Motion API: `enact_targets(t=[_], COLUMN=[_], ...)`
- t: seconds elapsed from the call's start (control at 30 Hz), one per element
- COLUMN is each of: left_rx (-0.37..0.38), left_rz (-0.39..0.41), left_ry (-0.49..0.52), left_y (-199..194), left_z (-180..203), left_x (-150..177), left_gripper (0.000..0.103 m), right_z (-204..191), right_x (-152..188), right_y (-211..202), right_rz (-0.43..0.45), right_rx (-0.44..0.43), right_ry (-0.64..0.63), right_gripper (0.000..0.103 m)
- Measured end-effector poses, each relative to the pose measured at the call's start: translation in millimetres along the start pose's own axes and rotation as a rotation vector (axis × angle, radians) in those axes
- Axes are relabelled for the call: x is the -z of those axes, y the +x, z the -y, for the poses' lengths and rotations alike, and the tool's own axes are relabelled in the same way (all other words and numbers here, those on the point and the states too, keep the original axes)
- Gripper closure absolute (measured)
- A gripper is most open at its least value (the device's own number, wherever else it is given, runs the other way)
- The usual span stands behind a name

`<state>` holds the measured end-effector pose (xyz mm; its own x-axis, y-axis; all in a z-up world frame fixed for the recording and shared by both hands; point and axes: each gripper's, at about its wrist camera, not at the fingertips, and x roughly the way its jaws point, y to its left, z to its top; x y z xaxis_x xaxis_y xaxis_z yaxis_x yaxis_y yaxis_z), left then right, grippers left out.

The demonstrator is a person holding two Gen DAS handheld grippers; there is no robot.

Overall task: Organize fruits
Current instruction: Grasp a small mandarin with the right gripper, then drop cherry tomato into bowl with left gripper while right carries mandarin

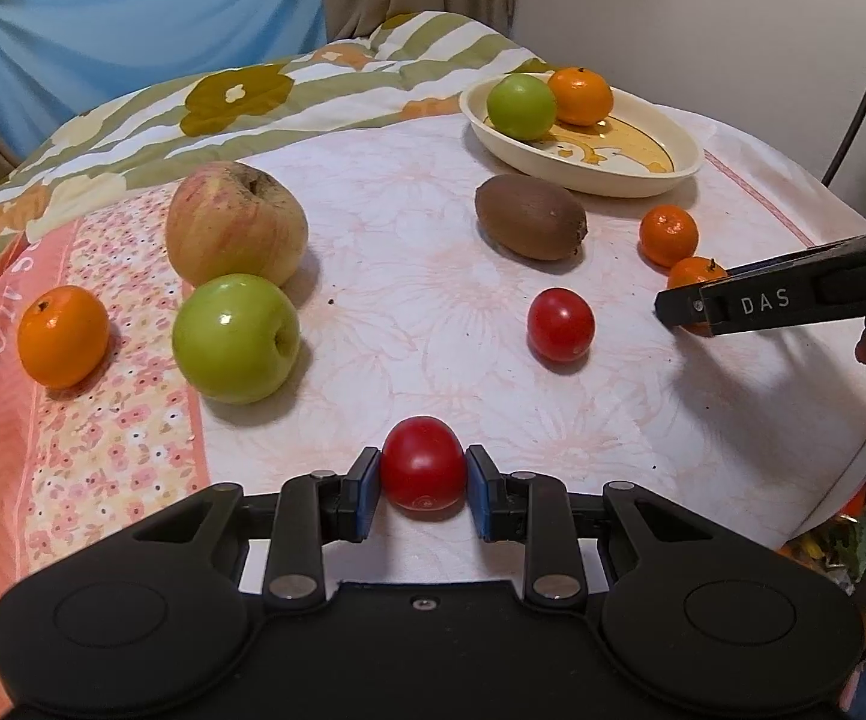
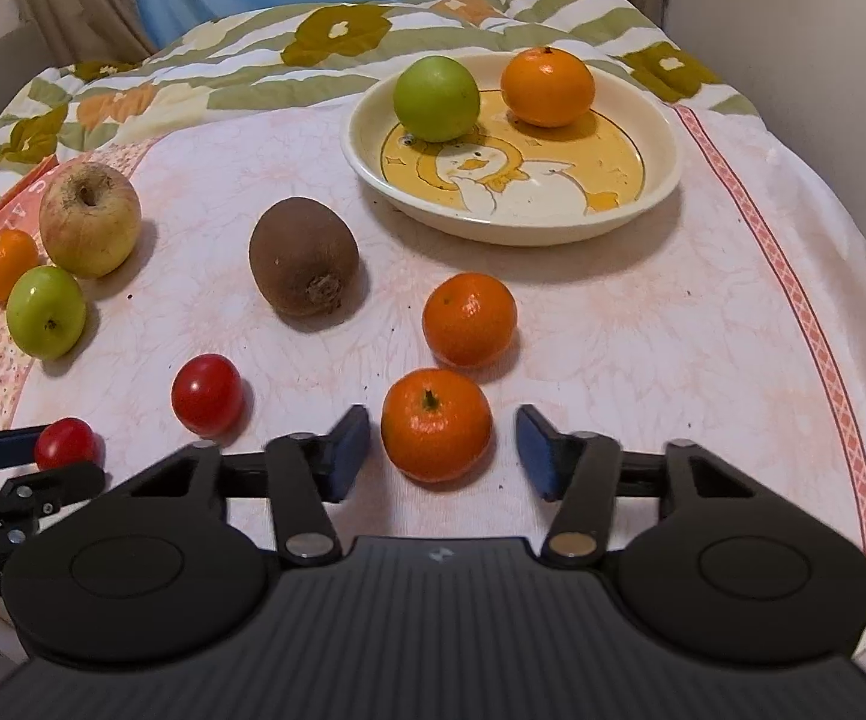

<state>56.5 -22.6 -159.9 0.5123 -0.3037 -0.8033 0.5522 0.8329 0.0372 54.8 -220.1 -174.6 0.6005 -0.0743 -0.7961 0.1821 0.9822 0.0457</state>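
My left gripper [image 1: 423,489] is shut on a red tomato [image 1: 423,471] that rests on the cloth near the table's front; it also shows in the right wrist view [image 2: 66,443]. My right gripper [image 2: 442,453] is open with a mandarin [image 2: 436,423] between its pads, with gaps on both sides. A cream duck plate [image 2: 661,150] at the back holds a green apple [image 2: 436,97] and a mandarin [image 2: 547,86]. Loose on the cloth lie a second tomato [image 2: 206,394], a kiwi [image 2: 303,255] and another mandarin [image 2: 469,319].
At the left lie a large red-yellow apple [image 1: 234,222], a green apple [image 1: 234,338] and a mandarin [image 1: 62,336]. A flowered quilt [image 1: 222,96] covers the back of the table. The table's rounded edge [image 1: 853,468] drops off at the right.
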Motion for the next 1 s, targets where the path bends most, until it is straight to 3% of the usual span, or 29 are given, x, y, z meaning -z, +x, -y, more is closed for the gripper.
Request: enact_targets(t=[0.53, 1.0], left_rx=[-0.033, -0.052], left_rz=[0.053, 0.158], left_ry=[-0.034, -0.034], left_y=[-29, -46], left_z=[10, 53], left_x=[-33, -110], left_gripper=[0.070, 0.070], right_z=[12, 74], right_x=[-10, -79], right_y=[-34, -77], right_rz=[0.027, 0.121], right_rx=[-0.067, -0.070], right_ry=[-0.033, -0.062], right_gripper=[0.050, 0.050])
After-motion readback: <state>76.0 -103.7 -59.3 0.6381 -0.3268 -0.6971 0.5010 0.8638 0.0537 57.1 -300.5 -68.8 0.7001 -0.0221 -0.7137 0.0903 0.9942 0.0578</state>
